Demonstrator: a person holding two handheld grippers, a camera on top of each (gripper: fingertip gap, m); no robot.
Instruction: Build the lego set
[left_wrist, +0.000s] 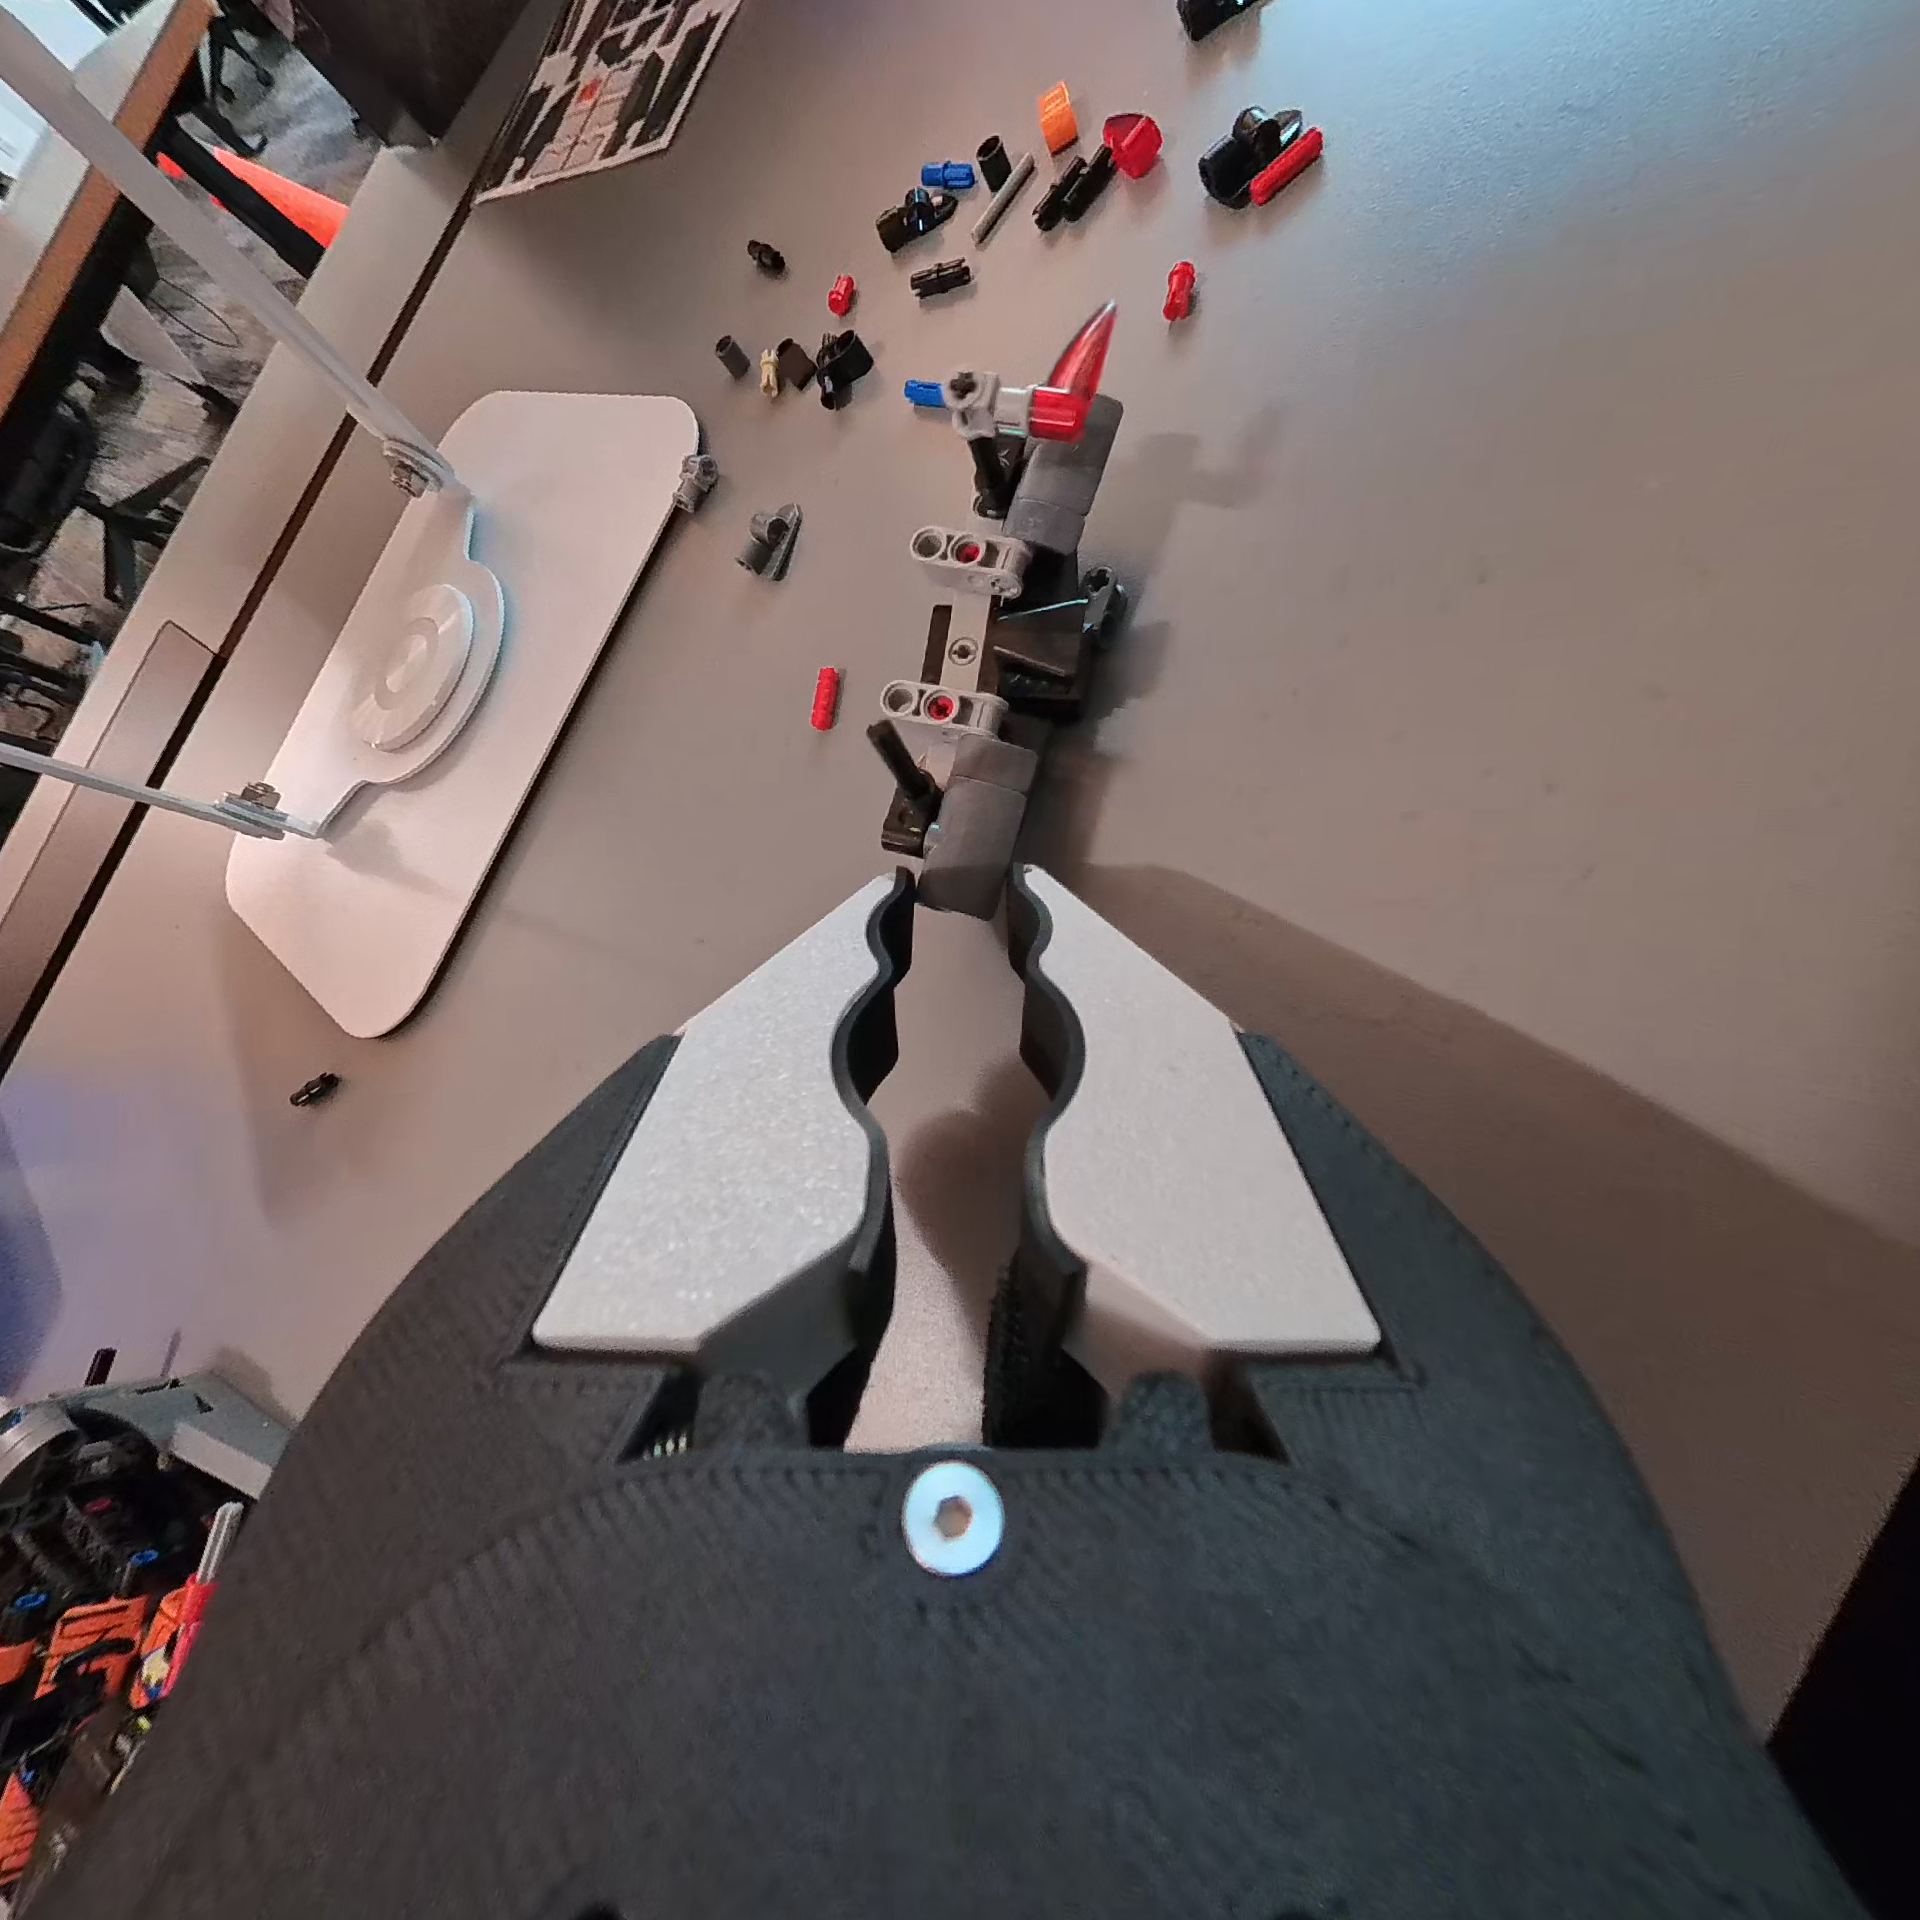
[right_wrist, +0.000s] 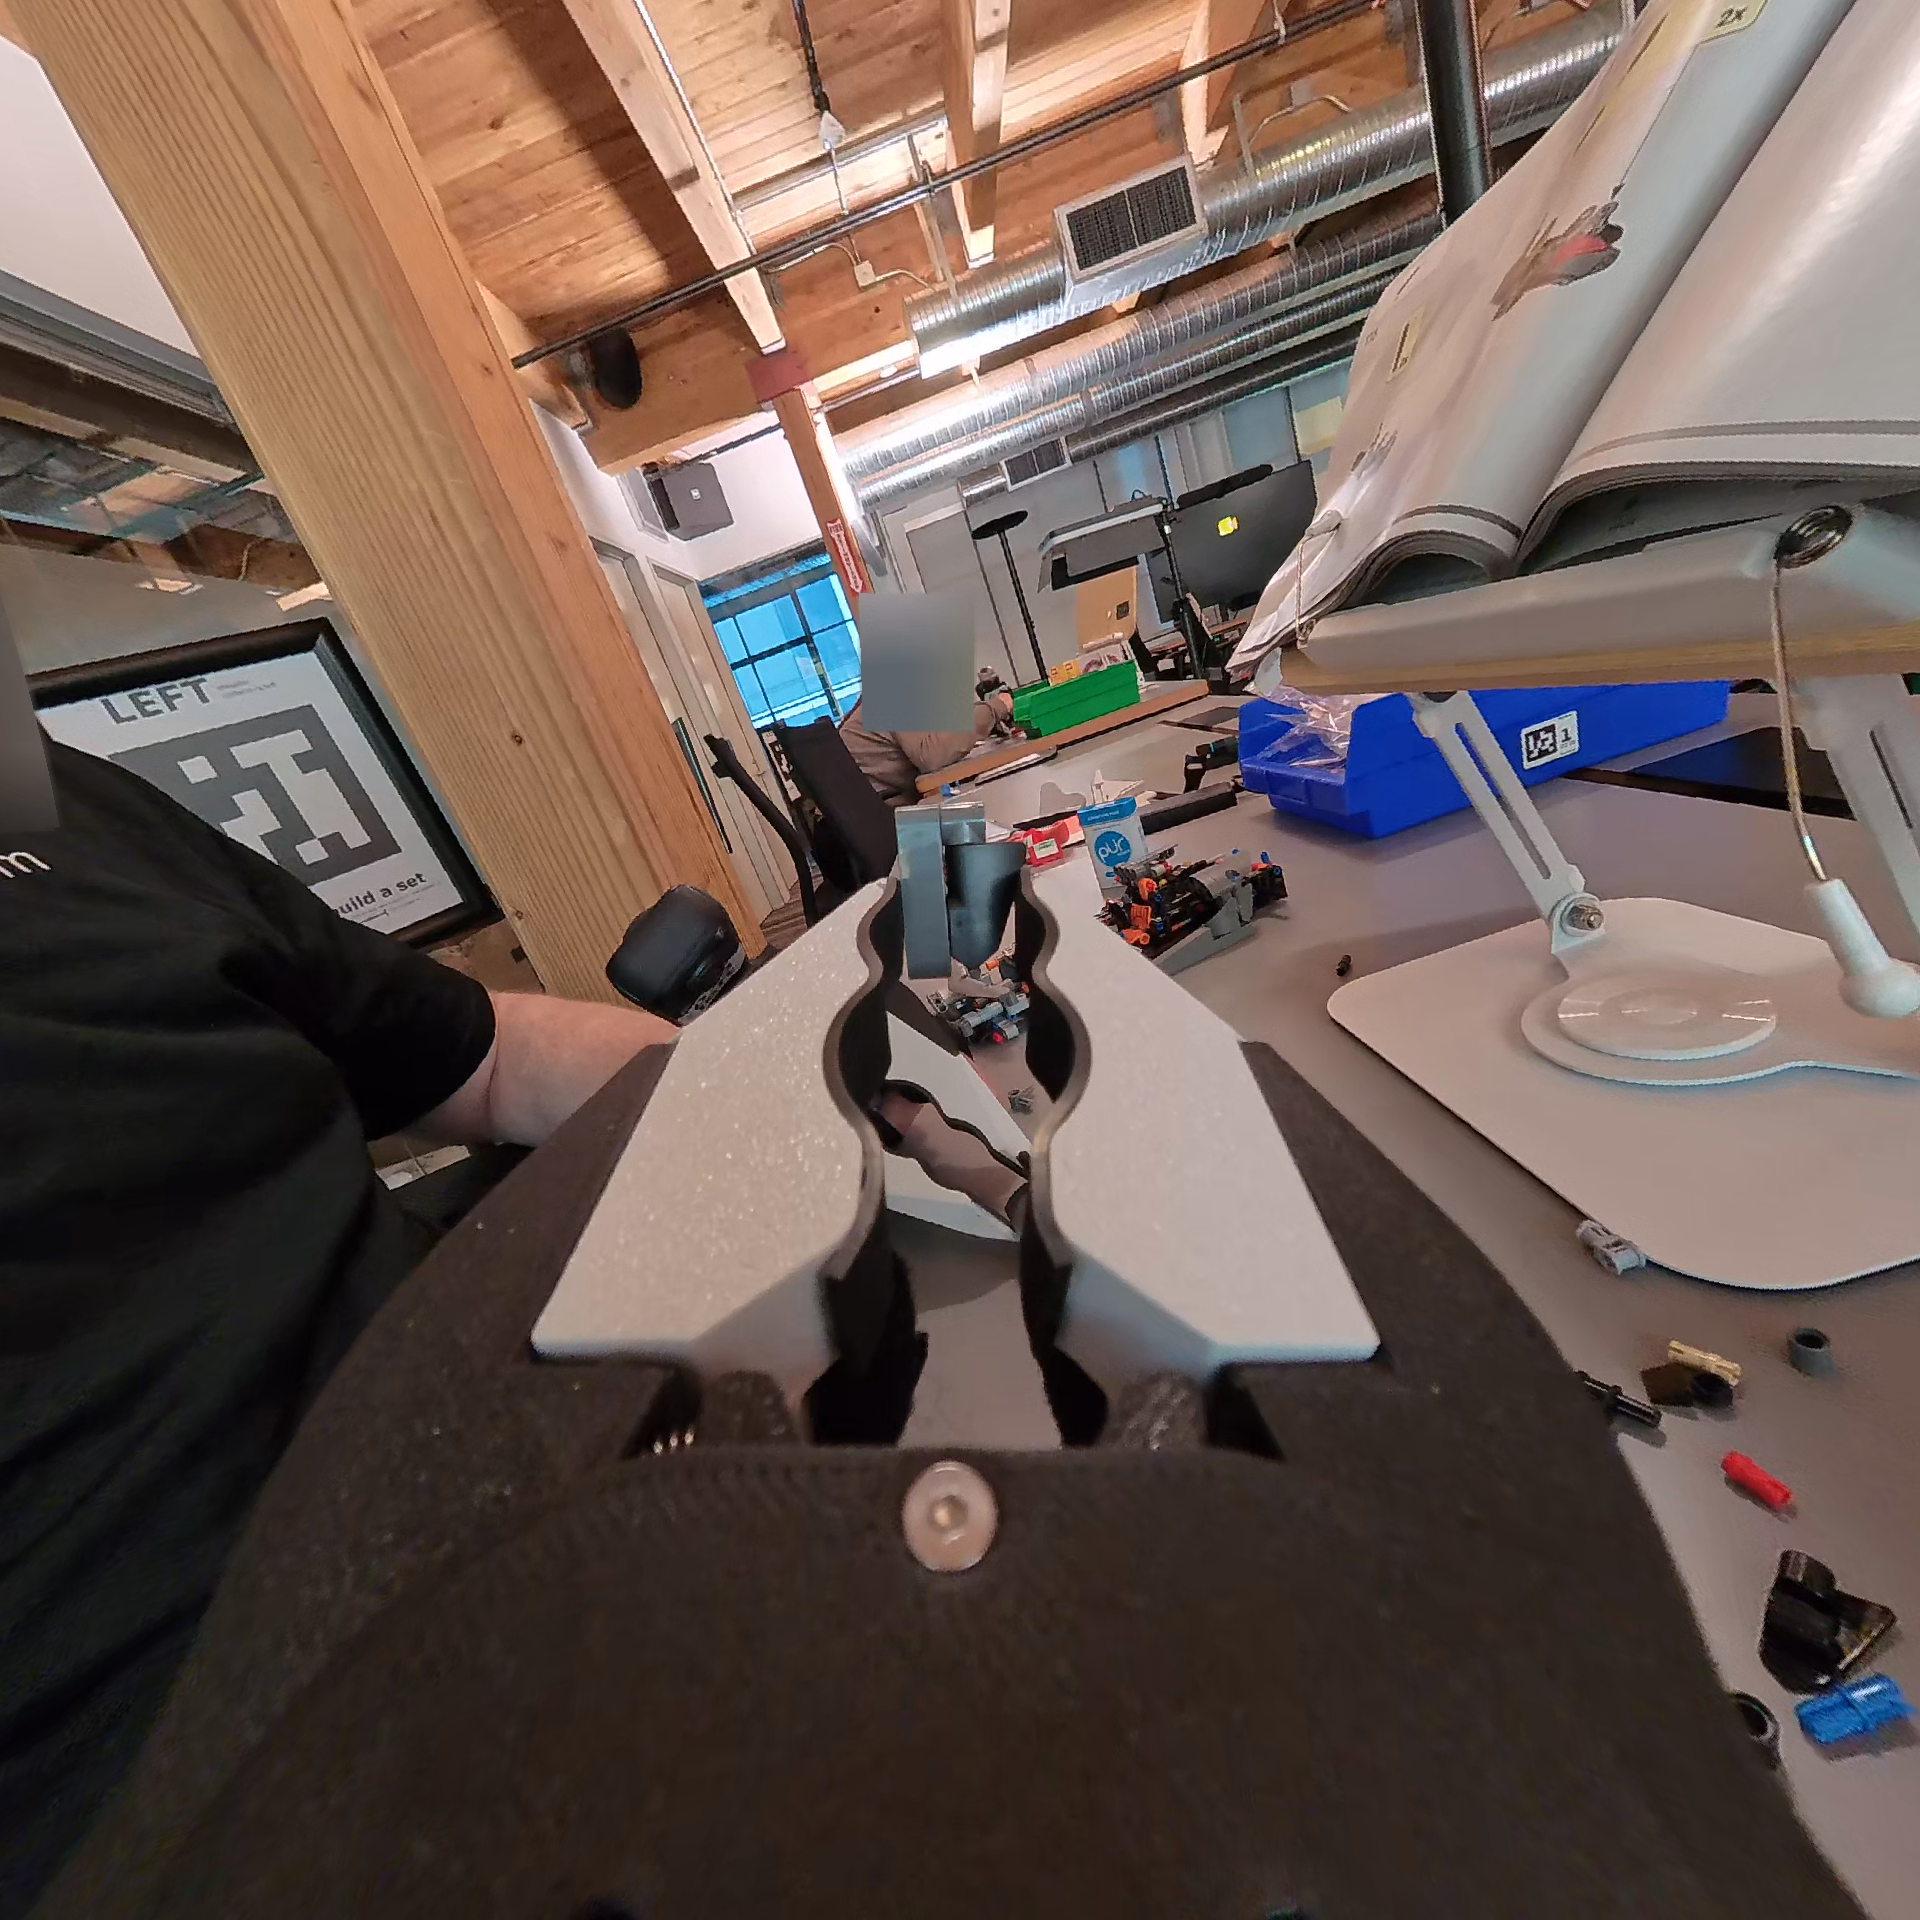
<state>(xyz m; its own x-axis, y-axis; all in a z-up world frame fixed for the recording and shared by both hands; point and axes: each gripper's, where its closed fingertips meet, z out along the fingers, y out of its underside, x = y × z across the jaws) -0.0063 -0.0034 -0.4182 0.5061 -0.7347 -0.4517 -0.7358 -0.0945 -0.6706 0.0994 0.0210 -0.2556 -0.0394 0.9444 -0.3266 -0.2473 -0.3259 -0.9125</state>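
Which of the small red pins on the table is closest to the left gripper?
The red pin lying alone just left of the long grey assembly, nearest the left gripper. The other red pins lie farther up among the loose parts.

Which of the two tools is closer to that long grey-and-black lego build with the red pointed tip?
Left. The left tool grips the near end of the long grey-and-black lego build on the table. The right tool is lifted elsewhere, holding a separate grey and black lego piece.
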